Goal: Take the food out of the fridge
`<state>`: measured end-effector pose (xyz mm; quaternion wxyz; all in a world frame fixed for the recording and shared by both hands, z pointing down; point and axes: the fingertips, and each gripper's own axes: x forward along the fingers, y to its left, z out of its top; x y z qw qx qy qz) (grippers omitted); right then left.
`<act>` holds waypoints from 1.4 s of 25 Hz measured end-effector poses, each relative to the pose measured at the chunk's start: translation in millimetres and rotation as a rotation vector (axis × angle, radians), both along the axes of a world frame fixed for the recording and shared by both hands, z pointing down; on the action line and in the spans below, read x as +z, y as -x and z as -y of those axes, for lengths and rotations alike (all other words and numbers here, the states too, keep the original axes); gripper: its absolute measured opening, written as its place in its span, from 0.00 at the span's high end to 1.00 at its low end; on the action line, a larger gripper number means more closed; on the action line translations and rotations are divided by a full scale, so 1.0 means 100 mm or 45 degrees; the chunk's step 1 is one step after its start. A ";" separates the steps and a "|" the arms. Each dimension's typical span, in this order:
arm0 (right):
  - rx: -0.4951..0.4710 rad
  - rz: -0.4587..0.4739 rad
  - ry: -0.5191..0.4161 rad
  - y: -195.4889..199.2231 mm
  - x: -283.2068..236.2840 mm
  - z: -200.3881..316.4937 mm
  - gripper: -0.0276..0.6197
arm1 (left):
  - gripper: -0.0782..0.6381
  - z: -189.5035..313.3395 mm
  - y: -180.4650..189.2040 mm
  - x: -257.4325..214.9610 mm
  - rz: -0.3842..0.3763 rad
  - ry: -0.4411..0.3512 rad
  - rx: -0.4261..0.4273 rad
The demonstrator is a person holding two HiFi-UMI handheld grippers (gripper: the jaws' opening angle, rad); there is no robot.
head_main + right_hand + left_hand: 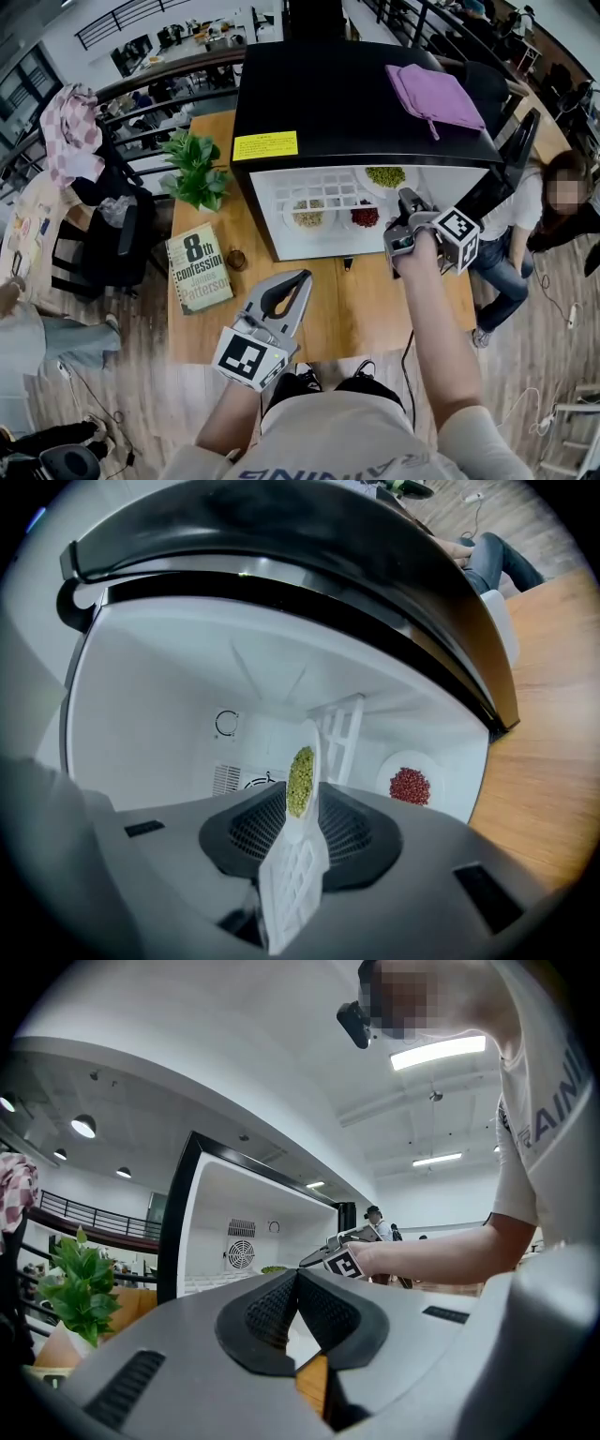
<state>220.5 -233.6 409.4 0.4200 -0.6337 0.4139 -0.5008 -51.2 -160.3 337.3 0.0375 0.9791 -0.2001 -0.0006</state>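
A black fridge stands open on the wooden table, white inside. A plate of green beans lies on its upper lattice shelf. Below are a plate of pale grains and a plate of red beans. My right gripper reaches into the fridge's right side. In the right gripper view it is shut on the rim of the green bean plate, seen edge-on, with a piece of white lattice also between the jaws. My left gripper hovers over the table, shut and empty.
A purple cloth lies on the fridge top. A book, a small brown object and a potted plant sit on the table's left part. A person sits at the right; a chair with a black bag stands left.
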 end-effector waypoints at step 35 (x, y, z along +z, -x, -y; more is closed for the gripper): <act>0.017 -0.001 -0.046 0.11 0.09 -0.39 0.87 | 0.88 -0.11 -0.14 0.01 0.008 0.007 0.049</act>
